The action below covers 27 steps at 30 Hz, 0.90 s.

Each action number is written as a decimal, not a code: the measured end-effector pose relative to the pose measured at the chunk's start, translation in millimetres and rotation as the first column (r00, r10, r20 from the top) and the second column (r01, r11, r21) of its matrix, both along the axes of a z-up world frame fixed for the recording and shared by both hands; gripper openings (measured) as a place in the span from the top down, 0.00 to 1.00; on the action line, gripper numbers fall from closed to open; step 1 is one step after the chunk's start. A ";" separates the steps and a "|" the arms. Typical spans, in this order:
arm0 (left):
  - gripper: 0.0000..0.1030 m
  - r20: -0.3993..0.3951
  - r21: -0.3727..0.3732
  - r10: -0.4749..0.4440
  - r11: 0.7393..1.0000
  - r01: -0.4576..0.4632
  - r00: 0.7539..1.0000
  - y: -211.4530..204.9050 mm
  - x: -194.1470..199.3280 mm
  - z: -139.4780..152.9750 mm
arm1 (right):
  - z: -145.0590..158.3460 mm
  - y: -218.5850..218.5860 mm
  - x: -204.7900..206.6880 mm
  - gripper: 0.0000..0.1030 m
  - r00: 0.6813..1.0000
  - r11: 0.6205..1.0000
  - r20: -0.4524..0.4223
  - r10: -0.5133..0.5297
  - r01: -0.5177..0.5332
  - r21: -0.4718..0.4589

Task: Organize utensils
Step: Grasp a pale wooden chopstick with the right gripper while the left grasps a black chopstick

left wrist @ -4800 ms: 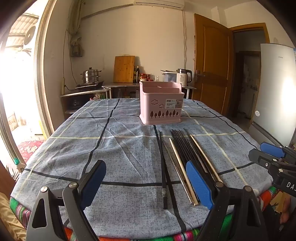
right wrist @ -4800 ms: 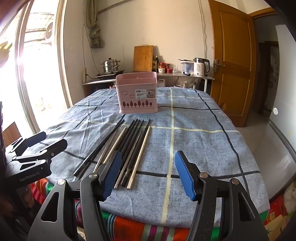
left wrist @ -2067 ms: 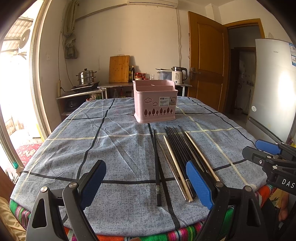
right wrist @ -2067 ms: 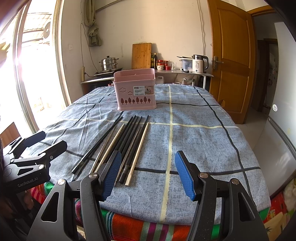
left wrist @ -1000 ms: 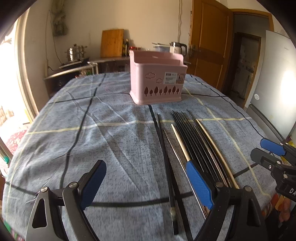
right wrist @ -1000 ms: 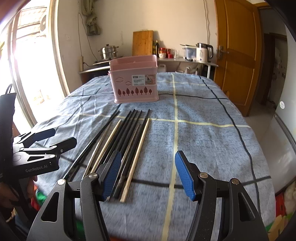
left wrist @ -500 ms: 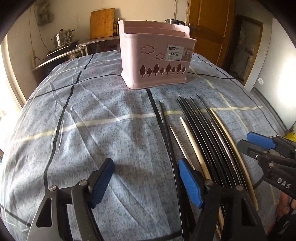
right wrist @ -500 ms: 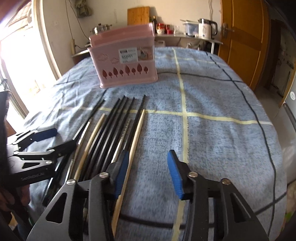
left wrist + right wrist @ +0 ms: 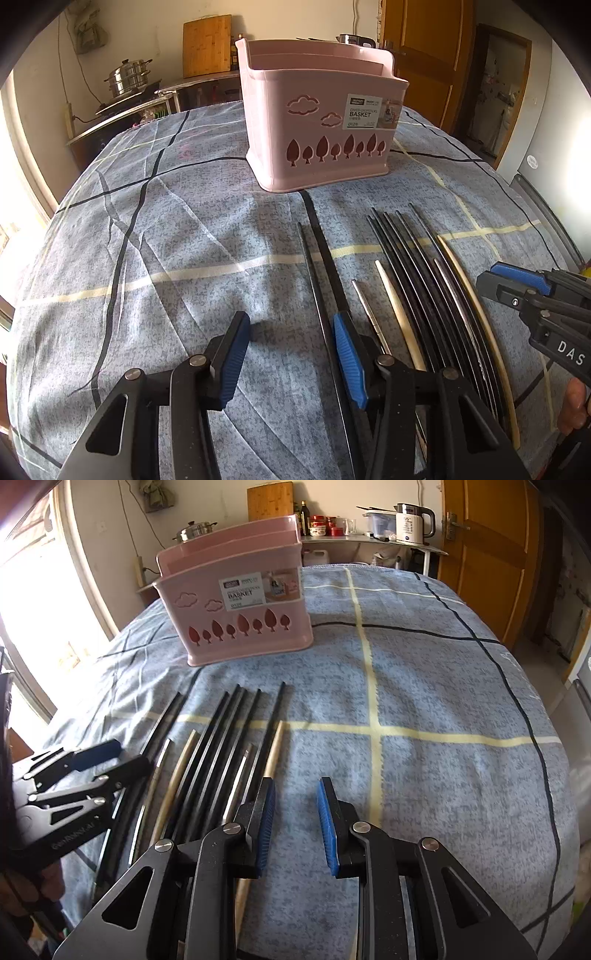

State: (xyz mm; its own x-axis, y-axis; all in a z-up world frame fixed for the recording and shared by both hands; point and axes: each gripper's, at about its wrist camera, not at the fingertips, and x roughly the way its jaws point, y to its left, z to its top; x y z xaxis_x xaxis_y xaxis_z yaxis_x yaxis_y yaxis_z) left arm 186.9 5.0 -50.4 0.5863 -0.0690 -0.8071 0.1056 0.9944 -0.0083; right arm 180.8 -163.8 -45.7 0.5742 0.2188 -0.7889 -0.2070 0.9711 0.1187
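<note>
The left tongs (image 9: 291, 354) are hovering low over the blue checked tablecloth (image 9: 177, 236) with the jaws standing moderately apart and gripping nothing. Their right blue pad (image 9: 349, 360) is sitting just over the leftmost black chopstick (image 9: 314, 277), though whether it is touching it cannot be told.

To the right, the row of chopsticks (image 9: 413, 280) is lying side by side on the counter, mostly black, with two pale wooden ones and a couple of metal ones among them. Their near ends are being hidden behind the tongs' black frames in both views.

The right tongs (image 9: 295, 821) are hovering at the right edge of that row, jaws parted by a narrower gap and holding nothing. The left pad (image 9: 266, 823) is covering part of the rightmost wooden chopstick (image 9: 273, 749); contact there is unclear.

At the far side, the pink chopstick basket (image 9: 317, 122) is standing upright just beyond the tips of the sticks. Its inside is hidden from both cameras.
</note>
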 end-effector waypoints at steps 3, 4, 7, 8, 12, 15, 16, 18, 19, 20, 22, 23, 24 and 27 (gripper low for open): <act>0.55 0.001 0.004 0.001 1.000 -0.001 1.000 -0.1 3.6 -0.1 | -2.0 3.9 4.0 0.76 1.000 1.000 -0.008 0.008 -0.008 -0.002; 0.55 0.000 0.003 0.003 1.000 -0.003 1.000 0.2 5.1 -0.2 | -3.9 5.1 6.4 0.76 1.000 1.000 -0.015 0.009 -0.009 -0.004; 0.55 -0.005 -0.002 0.005 1.000 -0.005 1.000 1.0 11.2 -0.1 | -4.2 6.8 12.2 0.76 1.000 1.000 -0.021 0.006 -0.006 0.003; 0.55 -0.007 -0.002 0.005 1.000 -0.005 1.000 1.0 12.7 0.1 | -4.1 7.0 14.3 0.76 1.000 1.000 -0.026 0.004 -0.004 0.005; 0.55 -0.013 0.003 -0.003 1.000 0.003 1.000 -1.7 21.0 0.2 | -5.5 13.3 19.1 0.76 0.999 1.000 -0.039 0.011 -0.011 -0.016; 0.55 -0.015 0.007 -0.008 1.000 0.008 1.000 -4.7 27.6 0.0 | -6.7 16.6 22.2 0.80 0.999 0.999 -0.034 0.017 -0.018 -0.047; 0.55 -0.015 0.010 -0.012 1.000 0.012 1.000 -6.0 29.8 0.2 | -6.7 17.9 24.1 0.83 0.999 0.998 -0.037 0.012 -0.014 -0.065; 0.61 -0.015 0.016 -0.033 0.999 0.033 0.999 -9.7 33.9 0.5 | -7.2 18.7 28.0 0.91 0.999 0.997 -0.043 0.008 -0.012 -0.082; 0.68 -0.016 0.019 -0.042 0.999 0.042 0.999 -11.5 35.5 0.9 | -7.3 18.6 30.0 0.91 0.999 0.996 -0.046 0.009 -0.013 -0.086; 0.75 -0.019 0.021 -0.054 0.998 0.054 0.998 -14.0 37.4 1.7 | -7.4 18.1 31.3 0.93 0.999 0.996 -0.049 0.011 -0.015 -0.084; 0.93 -0.032 0.020 -0.069 0.997 0.070 0.997 -17.2 40.9 3.0 | -7.4 16.2 34.3 0.95 0.998 0.997 -0.059 0.014 -0.018 -0.071; 0.93 -0.040 0.008 -0.066 0.998 0.066 0.997 -16.6 42.5 4.1 | -6.7 14.2 35.3 0.95 0.998 0.998 -0.065 0.017 -0.020 -0.055; 0.94 -0.046 -0.015 -0.068 0.998 0.067 0.997 -15.3 43.0 5.8 | -4.6 11.6 35.1 0.95 0.998 0.999 -0.065 0.017 -0.020 -0.038; 0.95 -0.032 -0.066 -0.075 0.995 0.072 0.997 -11.0 37.4 16.1 | 6.4 5.0 29.6 0.95 0.999 1.000 -0.042 0.023 -0.023 -0.008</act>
State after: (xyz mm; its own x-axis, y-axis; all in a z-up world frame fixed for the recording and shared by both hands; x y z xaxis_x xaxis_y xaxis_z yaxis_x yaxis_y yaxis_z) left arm 224.2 -5.9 -34.2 0.5499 -0.1634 -0.8191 0.1768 0.9812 -0.0770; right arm 210.4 -158.8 -39.3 0.5352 0.2249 -0.8143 -0.2244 0.9671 0.1197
